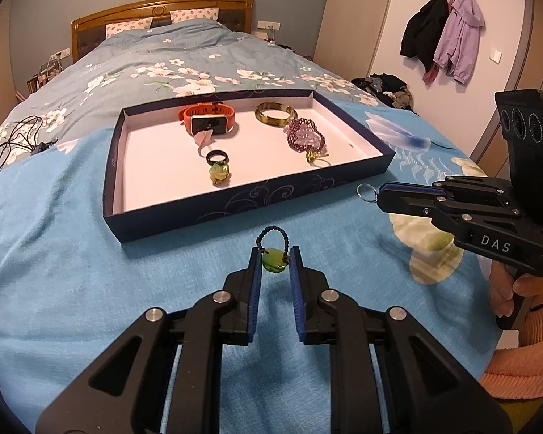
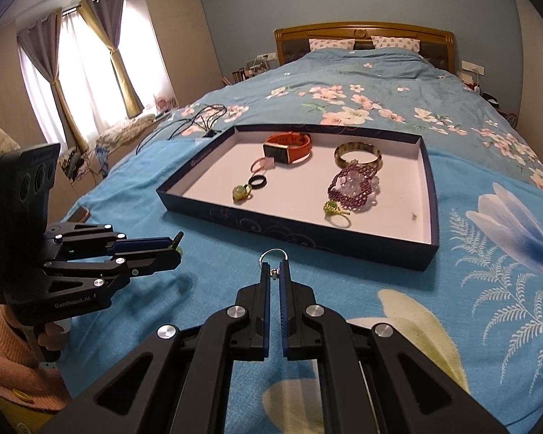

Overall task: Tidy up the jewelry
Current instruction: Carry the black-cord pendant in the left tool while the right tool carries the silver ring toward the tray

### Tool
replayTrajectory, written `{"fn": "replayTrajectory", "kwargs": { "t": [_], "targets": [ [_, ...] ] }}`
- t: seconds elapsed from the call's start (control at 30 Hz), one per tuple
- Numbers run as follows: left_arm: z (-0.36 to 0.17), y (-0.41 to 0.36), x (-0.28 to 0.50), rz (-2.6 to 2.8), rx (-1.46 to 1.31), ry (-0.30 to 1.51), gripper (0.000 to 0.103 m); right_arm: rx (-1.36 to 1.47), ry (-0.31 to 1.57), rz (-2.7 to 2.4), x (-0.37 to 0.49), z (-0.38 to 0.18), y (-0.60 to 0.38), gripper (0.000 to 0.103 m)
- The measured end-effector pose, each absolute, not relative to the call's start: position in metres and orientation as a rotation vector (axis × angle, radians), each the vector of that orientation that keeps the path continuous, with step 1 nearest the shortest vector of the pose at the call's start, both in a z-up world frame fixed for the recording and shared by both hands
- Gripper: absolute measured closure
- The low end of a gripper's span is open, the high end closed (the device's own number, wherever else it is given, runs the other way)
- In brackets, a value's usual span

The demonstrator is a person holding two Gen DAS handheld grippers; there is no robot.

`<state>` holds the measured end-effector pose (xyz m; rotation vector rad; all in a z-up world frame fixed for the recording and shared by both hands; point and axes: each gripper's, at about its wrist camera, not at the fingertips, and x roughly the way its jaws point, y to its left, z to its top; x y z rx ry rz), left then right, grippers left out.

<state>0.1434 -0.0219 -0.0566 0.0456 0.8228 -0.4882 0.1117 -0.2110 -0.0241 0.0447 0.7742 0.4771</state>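
A dark blue tray [image 1: 199, 213] [image 2: 289, 240] with a white floor lies on the blue bedspread. It holds an orange watch [image 1: 206, 117], a brown bangle [image 1: 275, 114], a purple bead bracelet [image 1: 306, 137], a black ring [image 1: 217, 158] and a yellow-green bead ring [image 1: 219, 175]. My left gripper [image 1: 275, 258] [image 2: 175, 249] hovers just short of the tray's near wall, shut on a green pendant [image 1: 274, 260] whose black braided loop [image 1: 273, 235] sticks out ahead. My right gripper [image 2: 274, 269] [image 1: 380, 195] is shut on a small silver ring [image 2: 274, 253] near the tray's near right corner.
Black cables [image 1: 14, 137] lie on the floral quilt left of the tray. Coats [image 1: 441, 36] hang on the wall at the right, above a clothes pile [image 1: 387, 86]. Curtained windows [image 2: 83, 72] stand left of the bed. A hand in a pink sleeve [image 1: 525, 325] holds each gripper.
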Motion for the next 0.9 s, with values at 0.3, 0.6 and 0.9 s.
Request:
{"fn": "replayTrajectory", "kwargs": {
  "t": [0.3,0.6,0.9],
  "targets": [
    [-0.047,-0.023,0.143,-0.485,0.034,0.794,0.087,0.092,0.747,0.471,0.114,-0.018,-0.221,0.1],
    [-0.04,-0.027,0.142,-0.48,0.036,0.773,0.087,0.105,0.731,0.47,0.116,-0.015,-0.224,0.1],
    [-0.036,-0.028,0.143,-0.479,0.036,0.76,0.087,0.116,0.718,0.465,0.119,-0.012,-0.226,0.1]
  ]
}}
